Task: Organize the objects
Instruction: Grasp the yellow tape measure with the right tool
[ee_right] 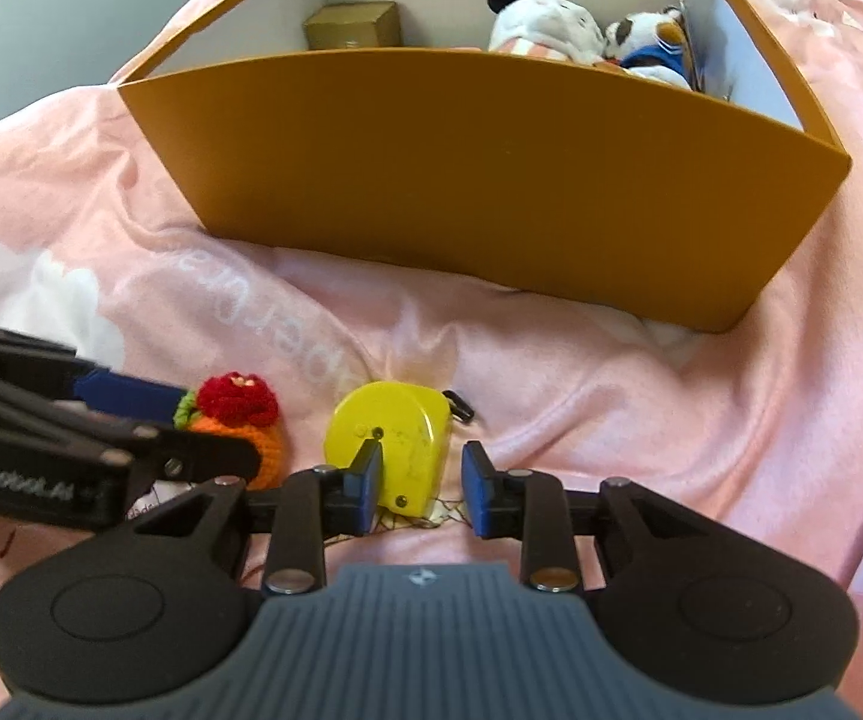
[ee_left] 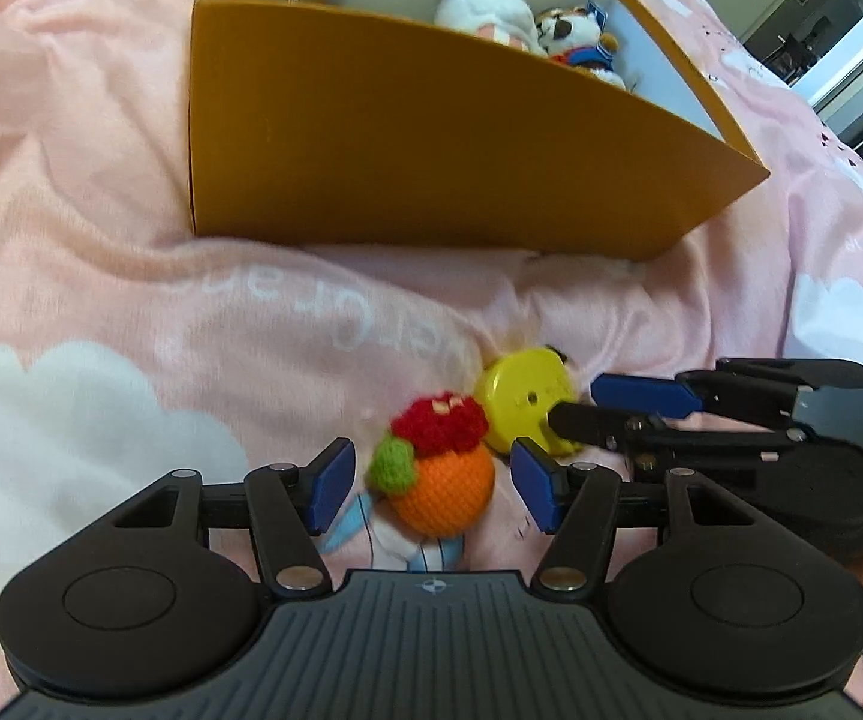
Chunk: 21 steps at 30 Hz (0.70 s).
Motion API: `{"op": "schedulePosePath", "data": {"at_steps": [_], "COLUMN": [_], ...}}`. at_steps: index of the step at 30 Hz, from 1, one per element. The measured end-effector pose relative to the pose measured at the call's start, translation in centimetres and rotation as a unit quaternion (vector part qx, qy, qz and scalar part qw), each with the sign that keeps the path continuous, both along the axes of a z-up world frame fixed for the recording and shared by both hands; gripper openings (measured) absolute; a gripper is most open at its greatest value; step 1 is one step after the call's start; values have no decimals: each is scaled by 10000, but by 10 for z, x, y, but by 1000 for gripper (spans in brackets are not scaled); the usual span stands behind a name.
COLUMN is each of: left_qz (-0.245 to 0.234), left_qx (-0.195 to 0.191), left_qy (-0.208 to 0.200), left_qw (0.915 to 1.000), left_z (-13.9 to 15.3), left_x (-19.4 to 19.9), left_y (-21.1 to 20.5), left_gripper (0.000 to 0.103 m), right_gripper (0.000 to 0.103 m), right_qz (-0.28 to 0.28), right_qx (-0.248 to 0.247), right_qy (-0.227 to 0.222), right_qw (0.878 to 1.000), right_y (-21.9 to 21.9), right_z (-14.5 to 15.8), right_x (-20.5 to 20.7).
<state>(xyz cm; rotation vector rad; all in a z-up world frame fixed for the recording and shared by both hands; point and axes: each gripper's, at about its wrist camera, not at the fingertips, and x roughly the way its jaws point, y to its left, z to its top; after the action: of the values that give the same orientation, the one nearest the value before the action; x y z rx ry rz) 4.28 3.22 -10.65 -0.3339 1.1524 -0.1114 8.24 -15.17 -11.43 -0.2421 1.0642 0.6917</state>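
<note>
left hand-held gripper [ee_left: 428, 489]: open, its pads on both sides of the knitted toy [ee_left: 440, 468], not closed on it
right hand-held gripper [ee_right: 422, 489]: open around the yellow tape measure [ee_right: 392, 441]
toy and tape measure: side by side on the pink bed cover [ee_left: 101, 252], in front of the orange box [ee_left: 419, 144]
box: holds plush toys [ee_right: 542, 21] and a small carton [ee_right: 353, 25]

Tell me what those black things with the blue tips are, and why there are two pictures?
They are tongs that a person holds, one in each hand, each with a small camera looking along its blue tips. So each picture is the view from one hand. The left tongs are open around a crocheted orange toy with a red top. The right tongs are open around a yellow tape measure. Nothing is squeezed yet. Both things lie on a pink blanket with clouds. Behind stands an orange box holding plush toys and a small cardboard box.
</note>
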Motion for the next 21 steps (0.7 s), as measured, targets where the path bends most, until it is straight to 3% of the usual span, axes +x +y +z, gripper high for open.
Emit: {"op": "schedulePosePath", "data": {"at_steps": [4, 9, 14, 21], "left_qz": [-23, 178, 377, 414], "left_qx": [59, -289, -459, -484], "left_qy": [102, 263, 429, 681], "left_qw": [9999, 9991, 9973, 9956], "left_z": [-7, -14, -16, -21], "left_x": [4, 4, 3, 4], "left_y": [-2, 9, 16, 17], "left_gripper": [59, 52, 52, 58], "right_gripper": [36, 40, 54, 54], "right_qz": [136, 366, 686, 784], "right_qx": [-7, -85, -124, -340], "right_qy": [-36, -140, -195, -285], "right_qw": [9999, 9992, 9974, 9959], "right_y": [2, 16, 25, 40], "right_z": [0, -5, -8, -17], "right_x": [-3, -6, -9, -5]}}
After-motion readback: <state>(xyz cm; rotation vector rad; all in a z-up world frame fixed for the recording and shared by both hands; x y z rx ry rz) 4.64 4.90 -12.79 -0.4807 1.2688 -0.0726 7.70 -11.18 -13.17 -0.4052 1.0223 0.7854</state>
